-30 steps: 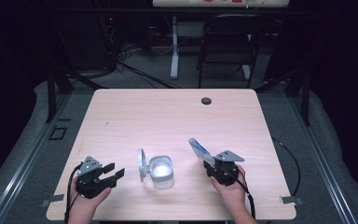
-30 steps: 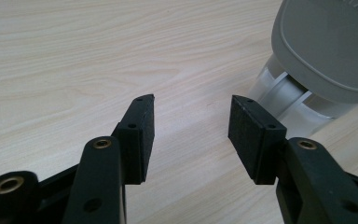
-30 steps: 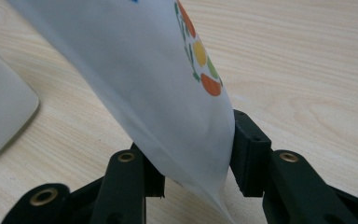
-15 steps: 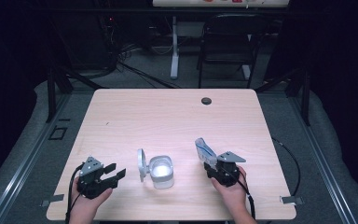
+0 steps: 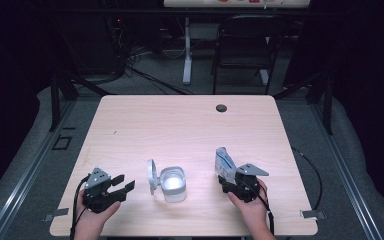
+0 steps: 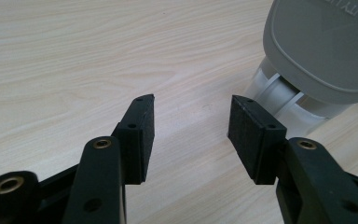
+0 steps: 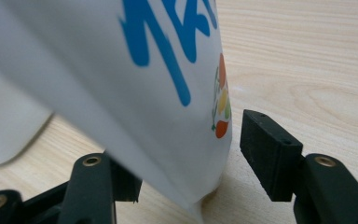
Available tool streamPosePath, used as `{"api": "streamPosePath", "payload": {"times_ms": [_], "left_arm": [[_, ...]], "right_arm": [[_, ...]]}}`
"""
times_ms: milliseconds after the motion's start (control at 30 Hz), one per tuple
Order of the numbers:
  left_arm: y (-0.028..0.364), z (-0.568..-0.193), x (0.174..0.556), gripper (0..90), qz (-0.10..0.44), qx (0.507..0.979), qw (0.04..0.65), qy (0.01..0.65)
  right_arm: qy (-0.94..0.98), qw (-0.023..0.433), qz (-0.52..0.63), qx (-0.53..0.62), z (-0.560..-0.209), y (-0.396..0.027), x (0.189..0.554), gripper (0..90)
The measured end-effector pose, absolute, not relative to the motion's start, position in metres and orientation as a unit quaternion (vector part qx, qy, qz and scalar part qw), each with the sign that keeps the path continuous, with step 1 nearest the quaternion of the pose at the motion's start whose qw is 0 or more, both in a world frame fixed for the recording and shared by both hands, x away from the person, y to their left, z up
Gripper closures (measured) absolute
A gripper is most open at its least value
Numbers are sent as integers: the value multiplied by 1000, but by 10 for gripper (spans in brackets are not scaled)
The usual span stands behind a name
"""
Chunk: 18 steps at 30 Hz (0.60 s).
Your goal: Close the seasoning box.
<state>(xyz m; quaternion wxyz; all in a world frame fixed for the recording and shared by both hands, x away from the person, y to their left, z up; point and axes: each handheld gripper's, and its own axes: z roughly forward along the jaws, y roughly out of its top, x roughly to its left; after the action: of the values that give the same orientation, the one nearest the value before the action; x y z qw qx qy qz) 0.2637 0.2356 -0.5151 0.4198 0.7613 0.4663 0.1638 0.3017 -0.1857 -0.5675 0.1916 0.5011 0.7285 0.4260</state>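
Nearest edge of the wooden table, high view: two hands entering from below, each with a gripper.

Left gripper — held in the left hand near the table's front left corner; jaws pointed rightward toward the container, spread wide, nothing between them. In the left gripper view, bare wood grain between the two black pads; cable trailing down from the body.

Right gripper — held in the right hand at the front right; grey three-cornered plate on top. Jaws just opened further, standing wide about the base of the pouch. In the right gripper view, right pad clear of the pouch with a gap showing; left pad partly hidden behind the pouch, contact there not discernible.

Pouch — white with blue lettering and a small multicoloured mark; stood on the table just ahead of the right gripper, leaning, bottom edge on the wood between the jaws.

Container — small, pale, squarish, open; set between the two grippers, apart from both. Hinged grey lid raised on its left side; seen close in the left gripper view, beyond the right-hand pad.

Farther back: dark round hole near the table's far edge. Beyond the table, a dark folding chair and a white stand on the floor.
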Motion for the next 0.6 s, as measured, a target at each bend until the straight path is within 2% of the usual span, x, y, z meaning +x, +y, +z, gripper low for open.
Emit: {"api": "streamPosePath", "payload": {"times_ms": [333,600], "left_arm": [[237,-513,263,513,167,760,424,464],[237,-512,263,513,167,758,424,466]], "right_arm": [[735,202,424,489,-557,-188,293,413],[734,189,426,494,-556,-191,293,408]]}}
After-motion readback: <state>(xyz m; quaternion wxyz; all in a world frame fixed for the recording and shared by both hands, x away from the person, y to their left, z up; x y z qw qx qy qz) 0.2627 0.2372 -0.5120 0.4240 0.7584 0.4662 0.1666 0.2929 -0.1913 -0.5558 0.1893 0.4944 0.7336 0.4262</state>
